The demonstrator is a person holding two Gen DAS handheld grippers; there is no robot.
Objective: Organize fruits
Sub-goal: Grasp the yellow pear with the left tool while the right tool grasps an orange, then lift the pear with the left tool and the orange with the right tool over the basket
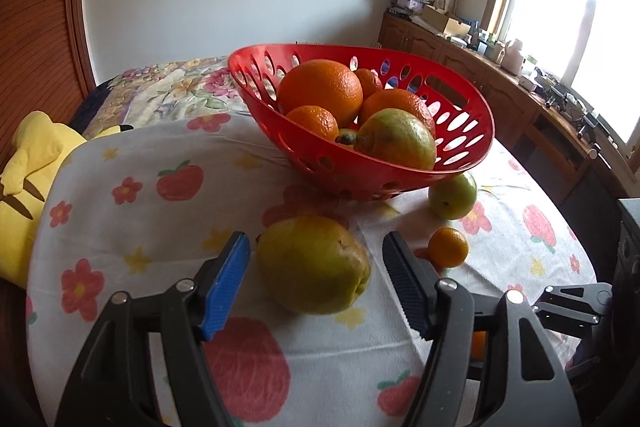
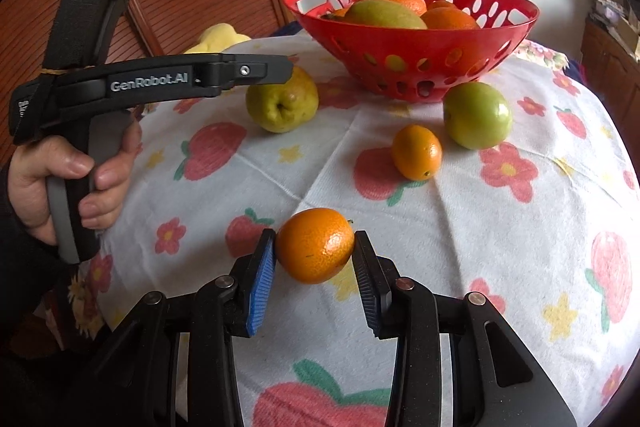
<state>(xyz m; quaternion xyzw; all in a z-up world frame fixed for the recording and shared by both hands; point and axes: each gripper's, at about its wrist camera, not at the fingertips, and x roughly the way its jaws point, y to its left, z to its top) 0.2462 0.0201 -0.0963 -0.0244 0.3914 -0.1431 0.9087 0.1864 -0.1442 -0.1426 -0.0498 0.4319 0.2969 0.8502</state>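
A red perforated basket (image 1: 460,151) (image 2: 432,55) holds several oranges and a yellow-green pear. On the cloth lie a yellow-green pear (image 1: 312,265) (image 2: 282,99), a green apple (image 1: 454,197) (image 2: 476,115) and a small kumquat-like orange (image 1: 448,247) (image 2: 416,153). My left gripper (image 1: 316,283) is open, its blue pads either side of the loose pear with gaps. My right gripper (image 2: 314,267) is shut on a mandarin (image 2: 316,245), both pads touching it just above the cloth.
The round table wears a white cloth (image 2: 500,247) printed with strawberries and flowers. A yellow plush toy (image 1: 28,167) lies off the left edge. A wooden sideboard (image 1: 500,87) with clutter runs under the window. The left gripper's body and hand (image 2: 80,155) stand left of the pear.
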